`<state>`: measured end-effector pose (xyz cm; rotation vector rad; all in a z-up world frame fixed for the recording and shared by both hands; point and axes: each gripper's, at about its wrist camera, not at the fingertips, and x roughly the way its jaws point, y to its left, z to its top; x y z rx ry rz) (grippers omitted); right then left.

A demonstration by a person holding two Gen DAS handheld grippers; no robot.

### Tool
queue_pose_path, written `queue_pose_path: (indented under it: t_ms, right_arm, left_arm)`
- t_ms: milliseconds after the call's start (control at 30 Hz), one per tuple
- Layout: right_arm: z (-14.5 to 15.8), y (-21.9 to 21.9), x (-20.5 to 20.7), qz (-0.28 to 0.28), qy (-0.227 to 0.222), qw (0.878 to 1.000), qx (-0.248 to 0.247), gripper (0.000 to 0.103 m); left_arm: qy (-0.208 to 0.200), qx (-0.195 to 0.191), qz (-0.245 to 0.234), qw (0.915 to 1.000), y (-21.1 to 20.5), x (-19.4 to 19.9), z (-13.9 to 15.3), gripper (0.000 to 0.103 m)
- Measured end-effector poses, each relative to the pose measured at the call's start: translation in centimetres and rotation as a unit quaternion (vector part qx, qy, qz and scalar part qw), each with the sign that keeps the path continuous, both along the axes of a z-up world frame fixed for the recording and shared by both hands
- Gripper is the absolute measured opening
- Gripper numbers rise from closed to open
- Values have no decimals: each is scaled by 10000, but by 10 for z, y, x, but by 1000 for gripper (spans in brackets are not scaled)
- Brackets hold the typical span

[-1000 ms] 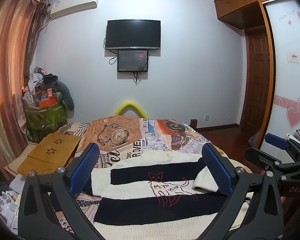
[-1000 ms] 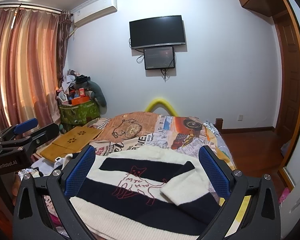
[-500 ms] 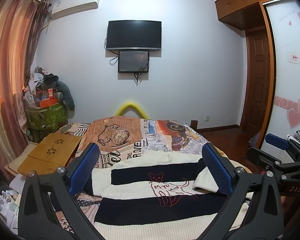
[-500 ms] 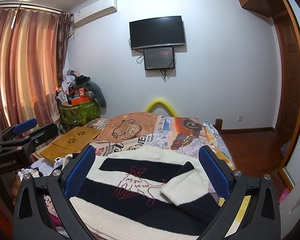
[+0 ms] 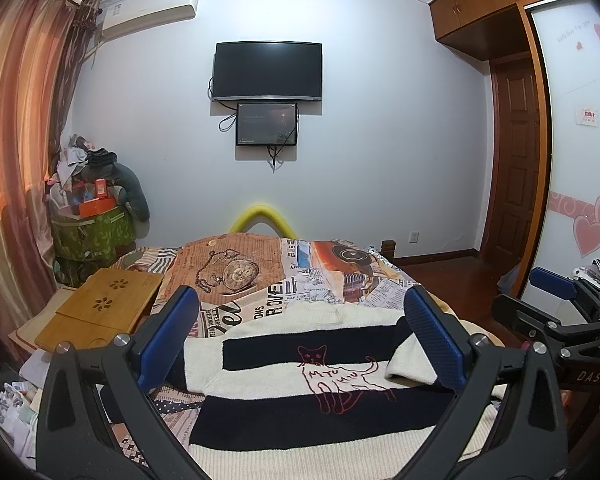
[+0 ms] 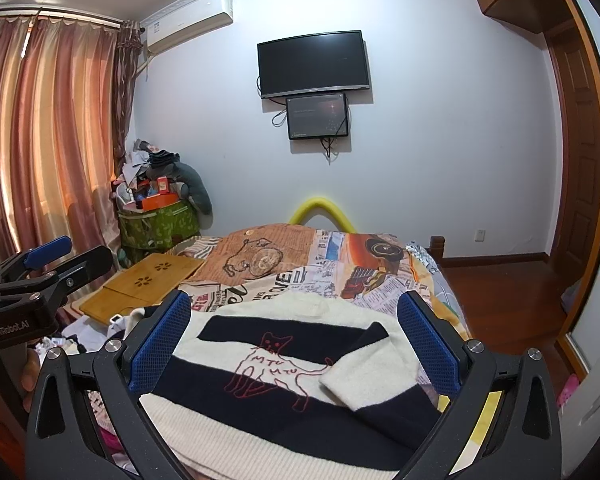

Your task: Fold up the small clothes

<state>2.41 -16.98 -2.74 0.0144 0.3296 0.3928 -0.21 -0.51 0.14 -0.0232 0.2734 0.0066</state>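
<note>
Behind the bed (image 5: 260, 280) with its newspaper-print cover you see a white wall with a dark television (image 5: 267, 71) and a smaller screen (image 5: 266, 124) under it. On the near part of the bed lies the sweater (image 5: 300, 392), cream with navy stripes and a red cat outline on the chest, spread flat. Its right sleeve (image 6: 364, 376) is already laid across the body.

Your left gripper (image 5: 300, 344) and right gripper (image 6: 296, 344) both hang above the sweater with the jaws wide apart, holding nothing.

I think the next step is the left sleeve, which the left finger partly hides. Lower the left gripper to the sleeve, take only the top layer, and carry it across so that the edge stays straight. Do not drag the body of the sweater.

Beside the curtain stands a green fabric bin (image 5: 94, 232); it is heaped with clothes, an orange box and a grey plush thing.
</note>
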Motion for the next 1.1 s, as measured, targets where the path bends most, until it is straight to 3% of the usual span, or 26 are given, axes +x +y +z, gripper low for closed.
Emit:
queue_pose_path:
  t_ms: [767, 1100]
  right_arm:
    - [-4, -2, 5, -36, 71, 10000, -6, 103]
    - [-13, -4, 39, -95, 322, 9994, -84, 103]
  left_arm:
    - [82, -50, 16, 10000, 4, 10, -3, 103]
    - [413, 81, -75, 9991, 16, 68, -14, 103]
